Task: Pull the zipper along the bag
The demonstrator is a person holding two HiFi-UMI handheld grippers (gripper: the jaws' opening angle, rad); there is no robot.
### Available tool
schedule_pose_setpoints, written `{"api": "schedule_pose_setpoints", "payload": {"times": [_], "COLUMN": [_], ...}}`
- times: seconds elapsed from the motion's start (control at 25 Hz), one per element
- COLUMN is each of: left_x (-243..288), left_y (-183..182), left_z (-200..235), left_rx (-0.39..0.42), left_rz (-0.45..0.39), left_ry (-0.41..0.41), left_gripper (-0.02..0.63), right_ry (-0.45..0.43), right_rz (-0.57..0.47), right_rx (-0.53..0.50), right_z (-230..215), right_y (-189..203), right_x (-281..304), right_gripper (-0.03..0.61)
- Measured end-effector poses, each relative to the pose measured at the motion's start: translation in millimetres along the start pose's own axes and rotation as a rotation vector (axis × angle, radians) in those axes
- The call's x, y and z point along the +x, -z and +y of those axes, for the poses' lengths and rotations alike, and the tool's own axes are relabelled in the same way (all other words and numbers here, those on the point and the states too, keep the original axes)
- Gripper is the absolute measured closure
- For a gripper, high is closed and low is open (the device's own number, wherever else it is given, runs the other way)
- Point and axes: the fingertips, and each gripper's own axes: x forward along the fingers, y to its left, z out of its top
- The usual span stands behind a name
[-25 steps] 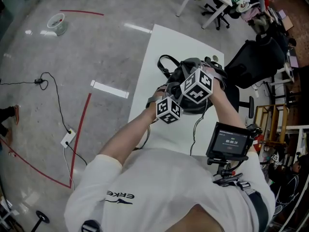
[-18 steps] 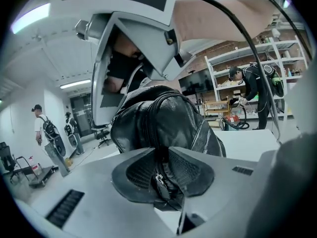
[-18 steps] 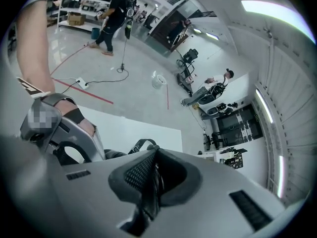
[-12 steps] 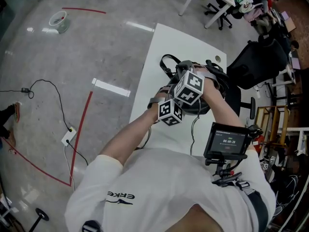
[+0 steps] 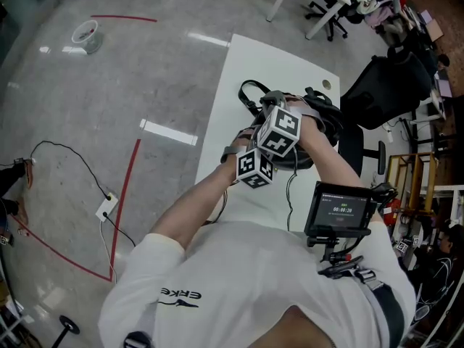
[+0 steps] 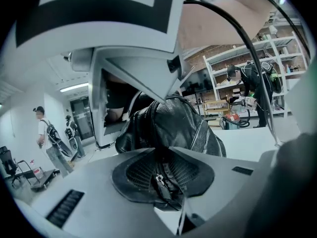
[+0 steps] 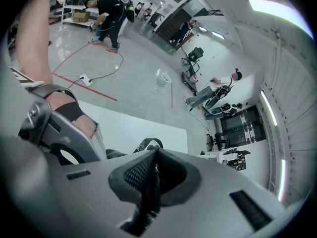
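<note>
A black leather bag [image 5: 321, 124] lies on the white table [image 5: 268, 64], its strap loop [image 5: 247, 93] pointing to the far side. My left gripper [image 5: 254, 167] is at the bag's near end, shut on a fold of the bag along the zipper [image 6: 159, 178]; the bag's body [image 6: 171, 125] bulges just beyond the jaws. My right gripper [image 5: 279, 131] sits directly above and beyond it, shut on a dark strip with a small metal piece, apparently the zipper pull [image 7: 151, 175]. Its marker cube [image 6: 109, 29] fills the top of the left gripper view.
A black office chair [image 5: 384, 85] stands off the table's right side. A small monitor [image 5: 341, 210] hangs at the person's chest. On the floor to the left are a red tape line [image 5: 123, 187], a cable and a white bucket [image 5: 85, 33]. People stand in the background.
My right gripper has moved left along the bag, closer to the left gripper. The left gripper has stayed in place on the bag.
</note>
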Motion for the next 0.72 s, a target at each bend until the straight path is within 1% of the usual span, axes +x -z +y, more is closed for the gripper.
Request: {"api": "schedule_pose_setpoints", "payload": {"times": [0.2,0.36,0.44,0.56,0.64,0.72], "left_x": [-0.4,-0.4,0.5,-2.4,-6.4,-9.2], "left_y": [0.6,2.0,3.9,2.9,0.3,-3.0], "left_z": [-0.7,-1.7,-2.0,-2.8,-3.9,-5.4], "left_rx": [0.008,0.004,0.000,-0.007,-0.015,-0.014], "left_rz": [-0.009,-0.013,-0.012,-0.009,-0.005,0.001], "left_ry": [0.005,0.008,0.014,0.018,0.016,0.015], "left_gripper": [0.531,0.531,0.531,0.531,0.531,0.531], "right_ry": [0.020,0.059,0.081,0.139,0.161,0.169], "right_rz": [-0.012,-0.040,-0.067,-0.112,-0.135,-0.156], "right_rx": [0.038,0.087,0.126,0.203,0.246,0.293], "right_z": [-6.5,-15.0,-19.2,-29.8,-34.5,-37.8], "right_y": [2.3,6.4,8.5,13.5,18.1,24.3], "right_x": [-2.3,-6.9,-8.3,-18.6,-28.7,-39.5], "right_gripper": [0.560,0.560,0.560,0.557,0.537,0.498]}}
